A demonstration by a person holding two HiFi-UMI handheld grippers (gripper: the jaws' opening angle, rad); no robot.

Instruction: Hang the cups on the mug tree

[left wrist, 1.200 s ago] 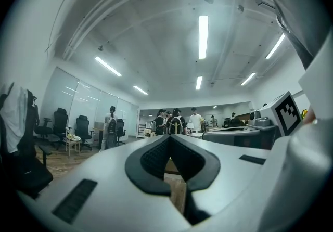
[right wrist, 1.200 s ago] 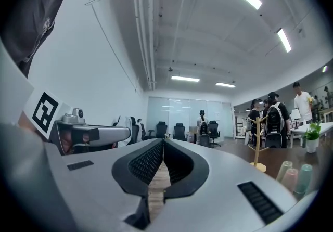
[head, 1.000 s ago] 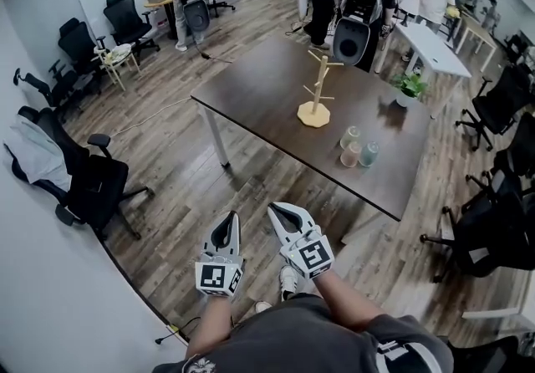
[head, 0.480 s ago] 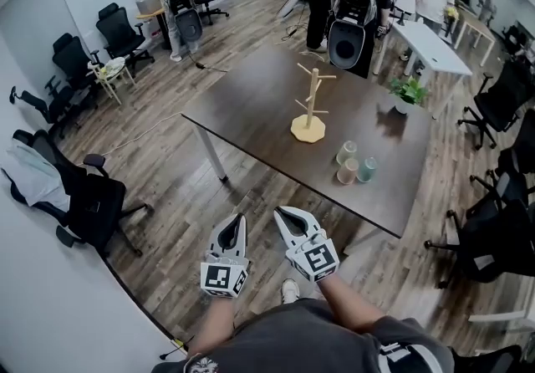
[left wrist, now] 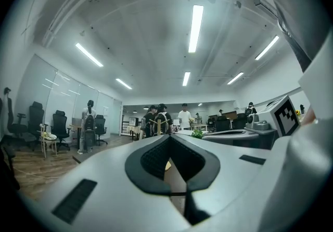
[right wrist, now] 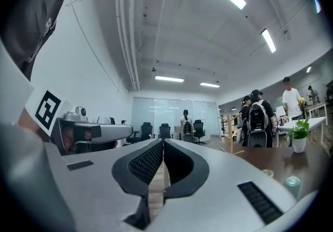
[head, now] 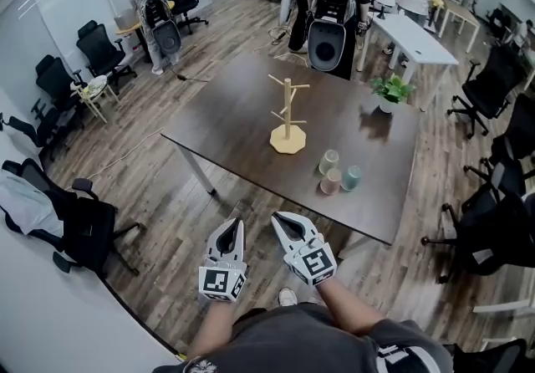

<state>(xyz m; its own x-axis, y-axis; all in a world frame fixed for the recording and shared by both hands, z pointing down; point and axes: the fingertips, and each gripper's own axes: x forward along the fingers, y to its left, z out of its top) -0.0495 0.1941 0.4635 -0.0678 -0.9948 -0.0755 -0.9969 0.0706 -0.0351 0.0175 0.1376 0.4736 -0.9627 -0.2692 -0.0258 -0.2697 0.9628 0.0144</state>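
A wooden mug tree stands on the dark brown table, with no cup on its pegs. Three cups stand grouped to its right, near the table's front edge. My left gripper and right gripper are held side by side over the wooden floor, short of the table. Both are shut with nothing in them. In the left gripper view the mug tree shows just over the shut left gripper. In the right gripper view the mug tree and a teal cup lie to the right of the shut right gripper.
A potted plant stands at the table's far right. People with backpacks stand at its far end, next to a white table. Black office chairs stand at the left and at the right.
The person has stepped toward the table, so the table, mug tree and cups sit nearer and further left in the head view. Both grippers stay shut, side by side.
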